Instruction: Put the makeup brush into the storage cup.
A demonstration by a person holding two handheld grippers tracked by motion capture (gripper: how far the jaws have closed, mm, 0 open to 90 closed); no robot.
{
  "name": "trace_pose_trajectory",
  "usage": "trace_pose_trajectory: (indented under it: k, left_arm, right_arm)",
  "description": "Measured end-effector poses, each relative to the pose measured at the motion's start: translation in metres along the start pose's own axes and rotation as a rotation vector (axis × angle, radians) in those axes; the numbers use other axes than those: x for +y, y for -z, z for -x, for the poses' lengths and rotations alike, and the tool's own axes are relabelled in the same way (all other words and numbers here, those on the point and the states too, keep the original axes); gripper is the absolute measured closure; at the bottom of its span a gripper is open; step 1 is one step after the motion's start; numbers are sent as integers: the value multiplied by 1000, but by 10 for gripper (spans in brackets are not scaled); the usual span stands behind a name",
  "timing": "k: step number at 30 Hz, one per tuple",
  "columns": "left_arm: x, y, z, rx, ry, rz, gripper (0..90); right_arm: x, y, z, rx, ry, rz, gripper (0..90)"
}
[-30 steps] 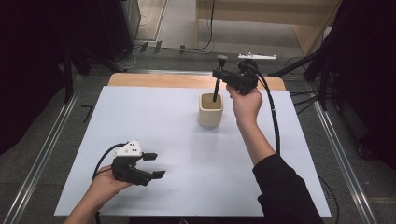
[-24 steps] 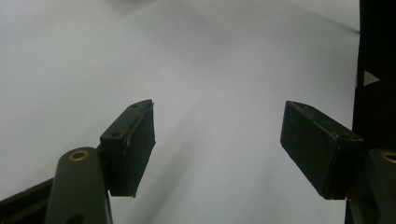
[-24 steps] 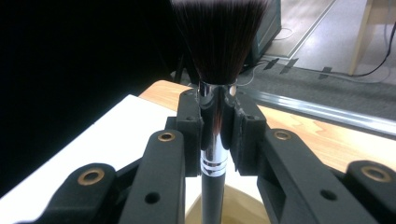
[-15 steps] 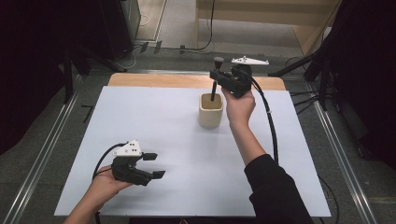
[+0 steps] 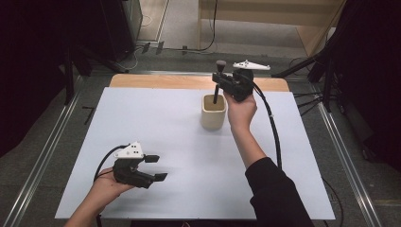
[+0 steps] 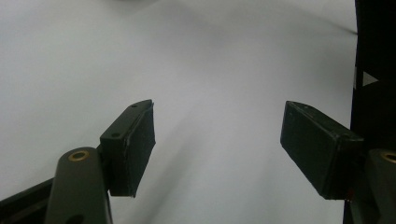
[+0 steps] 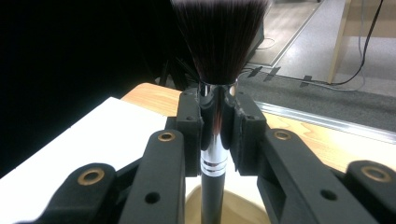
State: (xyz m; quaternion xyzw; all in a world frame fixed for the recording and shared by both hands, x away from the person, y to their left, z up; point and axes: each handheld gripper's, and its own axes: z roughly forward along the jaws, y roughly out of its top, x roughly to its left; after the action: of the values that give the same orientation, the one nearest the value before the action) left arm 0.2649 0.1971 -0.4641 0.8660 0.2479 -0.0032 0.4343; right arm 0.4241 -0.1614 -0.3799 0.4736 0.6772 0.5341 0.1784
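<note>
Over the far side of the white bench (image 5: 165, 123), the right tool (image 5: 218, 78) grips a black-handled makeup brush (image 7: 215, 88) upright, bristles up, its lower end seemingly inside the cream cylindrical cup (image 5: 213, 112). The left tool (image 5: 156, 168) rests near the front edge, jaws apart, empty.

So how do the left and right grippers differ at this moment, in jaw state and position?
The left gripper has its jaws wide apart with nothing between them; the right gripper is shut on the makeup brush, bristles up. The left gripper sits low over the white table near the person; the right gripper is raised above the beige cup at the far side. Both are black, two-jawed and hand-held.
</note>
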Motion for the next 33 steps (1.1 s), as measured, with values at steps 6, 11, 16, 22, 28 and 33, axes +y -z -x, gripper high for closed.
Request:
trace_pose_trajectory:
  k: [6, 11, 16, 22, 28, 33]
  left_arm:
    - [0, 0, 0, -2, -3, -1, 269]
    - [0, 0, 0, -3, -3, -2, 269]
    - [0, -1, 0, -2, -3, -3, 269]
    - [0, -1, 0, -3, -2, -3, 269]
    - [0, -1, 0, -2, -3, -5, 269]
    - [0, 0, 0, -4, -3, -3, 269]
  right_arm:
    - [-7, -3, 2, -2, -14, -5, 778]
    - [-12, -4, 3, -7, -13, -7, 778]
    - [-16, -6, 3, -8, -14, -13, 778]
    - [-24, -8, 4, -8, -14, -28, 777]
    - [-30, -11, 5, -2, -19, -36, 777]
    - [-34, -11, 5, 1, -20, -50, 777]
